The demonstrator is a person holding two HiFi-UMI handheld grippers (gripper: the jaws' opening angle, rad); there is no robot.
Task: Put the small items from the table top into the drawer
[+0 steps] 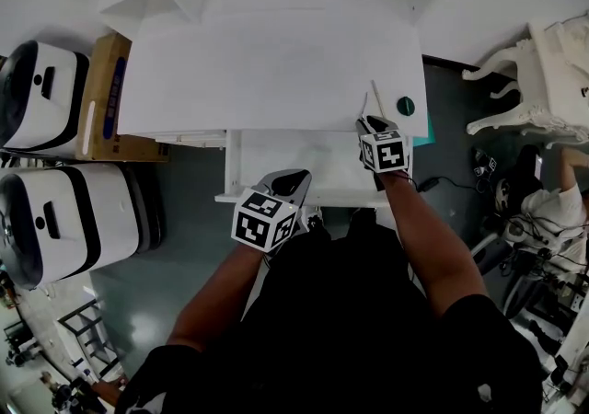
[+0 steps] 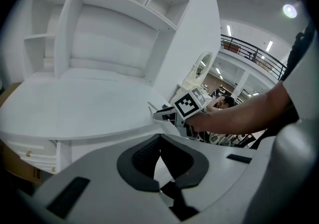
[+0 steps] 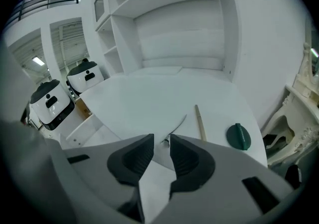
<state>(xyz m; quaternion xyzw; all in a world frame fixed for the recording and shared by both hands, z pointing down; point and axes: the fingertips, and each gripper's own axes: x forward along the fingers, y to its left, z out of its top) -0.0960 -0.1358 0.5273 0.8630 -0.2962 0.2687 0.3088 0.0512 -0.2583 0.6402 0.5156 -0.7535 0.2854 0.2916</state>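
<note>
The view from my right tongs [image 3: 162, 142] alone shows a thin wire [image 3: 178, 122] at their slightly spread tips (stick [image 3: 199, 122] beside it); left tongs [image 2: 159, 138], pressed together, hang lower-centre by the drawer [image 1: 294, 159].

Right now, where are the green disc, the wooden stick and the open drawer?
Green disc [image 3: 239, 137], right gripper view, centre of its top face.
Wooden stick [image 3: 200, 122], right gripper view, midway along its length.
Drawer [image 1: 294, 156], head view, bare floor inside it.

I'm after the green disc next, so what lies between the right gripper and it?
A pale thin stick lies on the white tabletop between the right gripper and the green disc; the right gripper view shows it best.
</note>
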